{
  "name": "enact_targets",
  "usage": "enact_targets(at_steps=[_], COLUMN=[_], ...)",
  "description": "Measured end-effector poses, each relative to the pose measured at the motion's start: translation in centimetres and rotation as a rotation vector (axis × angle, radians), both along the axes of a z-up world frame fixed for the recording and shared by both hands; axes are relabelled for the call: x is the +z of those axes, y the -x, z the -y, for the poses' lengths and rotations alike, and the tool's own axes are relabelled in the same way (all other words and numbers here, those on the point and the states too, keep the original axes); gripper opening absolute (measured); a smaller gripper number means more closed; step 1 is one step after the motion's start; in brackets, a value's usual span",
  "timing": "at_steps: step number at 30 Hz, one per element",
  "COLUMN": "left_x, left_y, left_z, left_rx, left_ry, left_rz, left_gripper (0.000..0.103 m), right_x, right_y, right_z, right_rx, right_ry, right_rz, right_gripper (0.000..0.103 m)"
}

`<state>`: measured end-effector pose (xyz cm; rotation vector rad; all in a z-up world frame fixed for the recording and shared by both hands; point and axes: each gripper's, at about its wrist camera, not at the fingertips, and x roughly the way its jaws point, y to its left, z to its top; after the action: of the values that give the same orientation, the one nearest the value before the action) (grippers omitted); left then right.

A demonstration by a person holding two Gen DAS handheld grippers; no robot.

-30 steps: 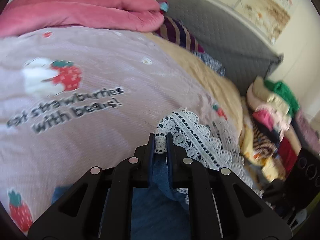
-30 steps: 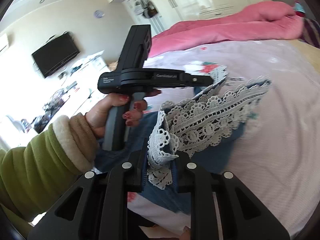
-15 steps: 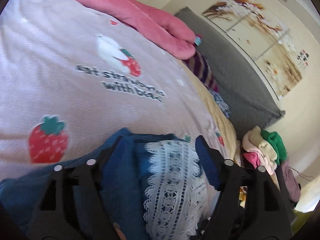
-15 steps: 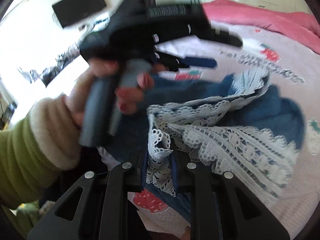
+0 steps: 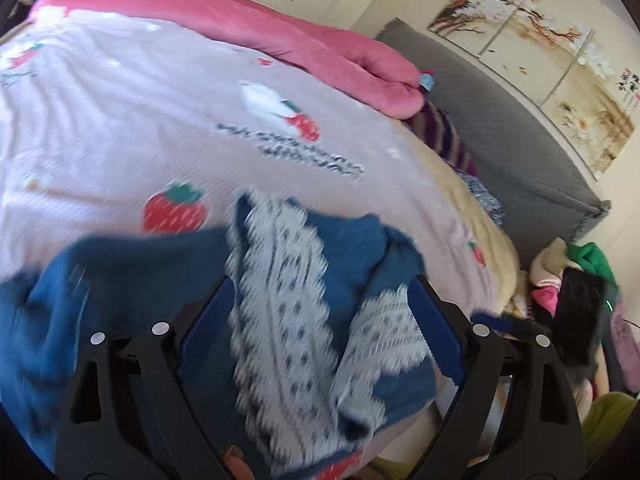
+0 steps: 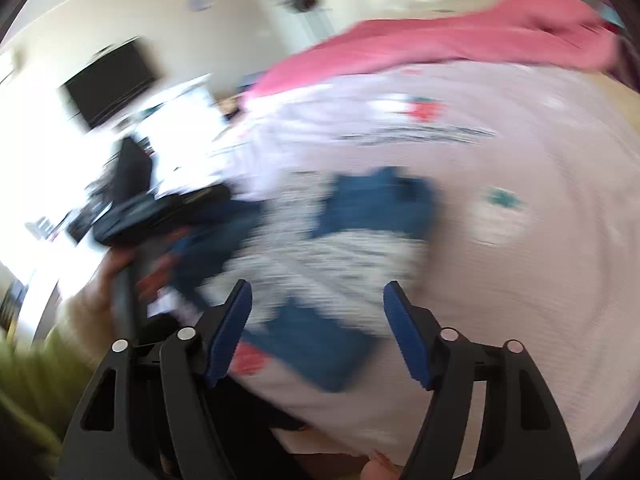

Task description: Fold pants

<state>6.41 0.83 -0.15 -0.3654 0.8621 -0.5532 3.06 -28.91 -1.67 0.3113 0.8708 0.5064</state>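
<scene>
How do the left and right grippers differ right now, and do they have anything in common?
The left gripper hangs right over the blue pants with white lace trim, cloth filling the gap between its fingers; the right gripper sits at the pants' edge, partly over the pink strawberry-print bedsheet. The left view is fairly sharp; the right view is heavily blurred. Both are open and hold nothing.

1. My bed's pink strawberry-print sheet (image 5: 120,128).
2. A rumpled pink quilt (image 5: 248,28) along its far side.
3. The grey headboard (image 5: 500,148) below a floral painting (image 5: 540,64).
4. Heaped clothes (image 5: 576,280) beside the bed.
5. A blurred wall television (image 6: 112,80).
</scene>
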Motion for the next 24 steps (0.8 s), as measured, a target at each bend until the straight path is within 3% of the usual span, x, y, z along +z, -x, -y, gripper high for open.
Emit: enact_targets(at_steps=[2, 4, 6, 7, 8, 10, 11, 12, 14, 16, 20, 24], left_x=[-0.7, -1.0, -1.3, -1.6, -1.6, -2.2, -2.5, -2.7, -3.0, -3.0, -2.4, -2.3], left_y=[1.6, 2.6, 3.5, 3.9, 4.1, 4.7, 5.0, 5.2, 5.6, 5.8, 6.2, 6.6], left_z=[-0.1, 0.5, 1.7, 2.5, 3.2, 5.1, 5.5, 6.0, 6.3, 5.9, 3.4, 1.2], left_rx=[-0.011, -0.038, -0.066, -0.091, -0.101, -0.134, -0.139, -0.150, -0.147, -0.132, -0.080, -0.018], left_ry=[0.038, 0.023, -0.021, -0.056, -0.088, -0.203, -0.229, -0.255, -0.289, -0.293, -0.178, -0.152], left_rz=[-0.018, -0.017, -0.017, -0.017, -0.013, -0.010, -0.011, -0.017, -0.022, -0.040, -0.096, -0.125], left_gripper=[0.082, 0.082, 0.082, 0.082, 0.082, 0.080, 0.067, 0.058, 0.028, 0.007, 0.005, 0.005], right_x=[-1.6, -3.1, -4.1, -4.4, -4.5, -4.1, -3.5, -2.4, -0.1, 1.7, 4.1, 1.4], right_y=[-1.3, -2.6, -3.6, -4.1, -4.3, -4.8, -4.9, -5.4, -6.1, -7.6, -11.4, -16.6], right_z=[1.0, 1.3, 1.3, 1.2, 0.9, 0.5, 0.3, 0.0, -0.7, -1.7, -6.2, -11.9], right_rx=[-0.011, -0.004, -0.018, -0.011, -0.001, 0.010, 0.020, 0.033, 0.056, 0.081, 0.161, 0.202], right_ry=[-0.069, -0.148, -0.163, -0.173, -0.182, -0.183, -0.186, -0.190, -0.205, -0.223, -0.149, -0.040], right_rz=[-0.093, -0.168, -0.208, -0.218, -0.221, -0.222, -0.205, -0.179, -0.125, -0.084, -0.036, -0.153], right_gripper=[0.074, 0.074, 0.072, 0.056, 0.029, 0.013, 0.008, 0.007, 0.007, 0.007, 0.007, 0.007])
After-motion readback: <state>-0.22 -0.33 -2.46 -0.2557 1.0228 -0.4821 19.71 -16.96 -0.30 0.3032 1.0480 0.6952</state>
